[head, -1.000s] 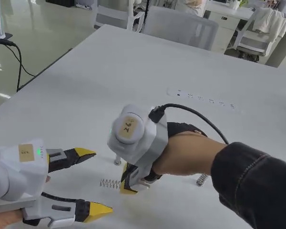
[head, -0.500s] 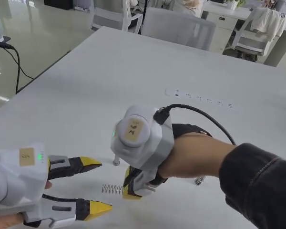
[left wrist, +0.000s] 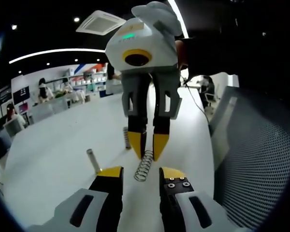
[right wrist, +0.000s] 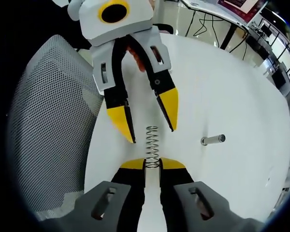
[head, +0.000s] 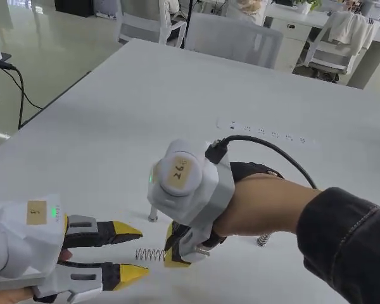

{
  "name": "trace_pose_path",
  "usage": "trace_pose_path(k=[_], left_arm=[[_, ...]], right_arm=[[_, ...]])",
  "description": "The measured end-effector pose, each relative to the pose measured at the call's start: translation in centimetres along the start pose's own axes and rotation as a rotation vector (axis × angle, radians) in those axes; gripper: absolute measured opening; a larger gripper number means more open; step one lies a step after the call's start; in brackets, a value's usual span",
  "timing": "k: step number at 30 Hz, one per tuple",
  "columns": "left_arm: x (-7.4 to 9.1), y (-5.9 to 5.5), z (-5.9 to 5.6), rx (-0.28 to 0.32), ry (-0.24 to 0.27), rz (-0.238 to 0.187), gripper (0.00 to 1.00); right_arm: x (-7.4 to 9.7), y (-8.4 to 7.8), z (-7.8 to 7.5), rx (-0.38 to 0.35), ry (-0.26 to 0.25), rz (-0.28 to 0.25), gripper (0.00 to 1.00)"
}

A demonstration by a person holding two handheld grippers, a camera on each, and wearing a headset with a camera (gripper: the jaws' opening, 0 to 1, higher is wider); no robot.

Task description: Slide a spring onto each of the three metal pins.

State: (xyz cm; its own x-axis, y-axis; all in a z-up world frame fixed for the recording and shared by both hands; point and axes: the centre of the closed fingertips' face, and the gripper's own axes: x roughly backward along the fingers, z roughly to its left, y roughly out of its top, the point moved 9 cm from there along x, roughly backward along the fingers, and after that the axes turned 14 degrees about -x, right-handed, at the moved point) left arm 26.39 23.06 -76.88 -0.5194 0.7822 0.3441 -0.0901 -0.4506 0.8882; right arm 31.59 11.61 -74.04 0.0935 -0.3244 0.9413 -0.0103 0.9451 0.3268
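In the head view, the right gripper (head: 175,255) pinches one end of the spring (head: 151,254). The spring lies flat, pointing toward 9 o'clock, into the spread left gripper (head: 142,252).

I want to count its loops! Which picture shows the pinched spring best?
The right gripper view: the spring shows full length against the white table, one end pinched in the right gripper. The head view shows a tiny stretch beside that gripper; the left gripper view shows it slanted and foreshortened.
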Motion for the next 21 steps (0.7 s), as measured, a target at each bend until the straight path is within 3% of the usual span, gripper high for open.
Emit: trace_pose_path(k=[13, 21], left_arm=[[-0.07, 0.19, -0.31, -0.022, -0.035, 0.000, 0.06], [-0.26, 0.09, -0.53, -0.034, -0.059, 0.009, 0.04]], right_arm=[[0.26, 0.01, 0.47, 0.018, 0.006, 0.007, 0.08], [0.33, -0.13, 0.65, 0.026, 0.007, 0.013, 0.07]])
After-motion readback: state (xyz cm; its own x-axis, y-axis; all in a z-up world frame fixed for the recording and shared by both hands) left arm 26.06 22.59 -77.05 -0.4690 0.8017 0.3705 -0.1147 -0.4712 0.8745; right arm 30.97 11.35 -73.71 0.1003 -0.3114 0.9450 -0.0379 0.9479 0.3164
